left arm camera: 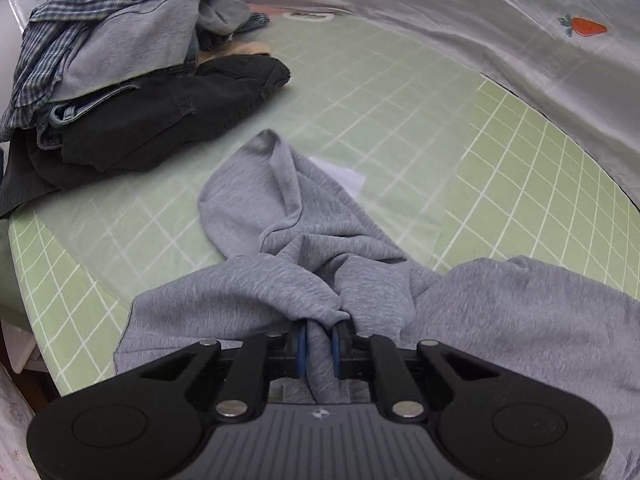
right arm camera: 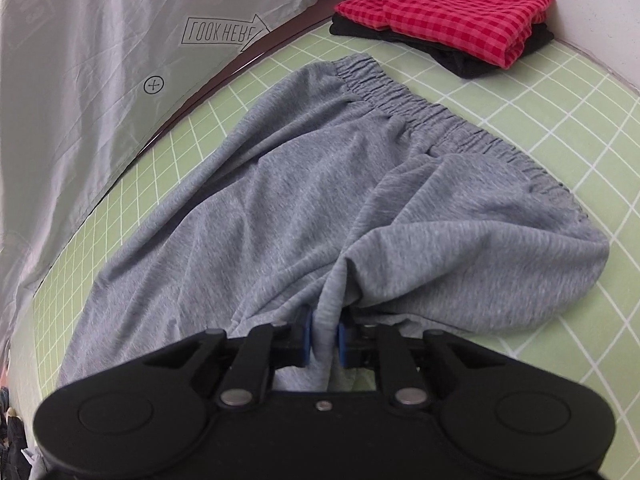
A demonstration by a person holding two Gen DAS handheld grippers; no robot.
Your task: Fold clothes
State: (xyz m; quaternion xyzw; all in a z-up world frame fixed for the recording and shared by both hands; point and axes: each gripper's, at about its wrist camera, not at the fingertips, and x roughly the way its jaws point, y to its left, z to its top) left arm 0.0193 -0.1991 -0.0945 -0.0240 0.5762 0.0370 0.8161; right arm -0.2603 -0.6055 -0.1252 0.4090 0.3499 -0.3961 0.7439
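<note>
Two tongs pinch the grey sweatpants [right arm camera: 320, 184], spread on the green grid worktop [right arm camera: 560, 128]: your left tongs [left arm camera: 319, 346] clamp a bunched leg, your right tongs [right arm camera: 323, 336] a fold below the waistband. No fold made yet. Left view alone shows the unfolded pile [left arm camera: 120, 80]; right view alone the folded red checked shirt [right arm camera: 452, 8].

Green grid tabletop [left arm camera: 400, 92], grey printed sheet [left arm camera: 440, 8] behind.
</note>
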